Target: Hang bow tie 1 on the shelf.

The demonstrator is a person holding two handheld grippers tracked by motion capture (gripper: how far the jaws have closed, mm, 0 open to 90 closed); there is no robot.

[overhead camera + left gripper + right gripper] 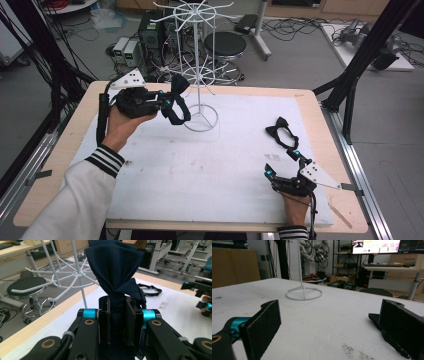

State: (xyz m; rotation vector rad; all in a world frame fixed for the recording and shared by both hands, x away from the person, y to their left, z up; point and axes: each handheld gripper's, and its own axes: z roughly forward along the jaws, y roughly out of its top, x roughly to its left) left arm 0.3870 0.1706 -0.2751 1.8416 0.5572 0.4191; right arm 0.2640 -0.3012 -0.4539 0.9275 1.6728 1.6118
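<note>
My left gripper (167,102) is raised over the table's far left, shut on a dark navy bow tie (177,102) whose strap loop hangs below it. In the left gripper view the jaws pinch the bow tie (116,272) at its knot, and the cloth fans upward. Just right of it stands a white wire rack (199,60) with a ring base (201,120). A second black bow tie (281,134) lies flat on the white mat at the right. My right gripper (283,162) rests low near the front right, open, with nothing between its pads (263,325).
The white mat (210,165) covers most of the wooden table (320,115). A black stool (225,45) and cables crowd the floor behind the rack. Black frame struts (357,65) rise at the right edge.
</note>
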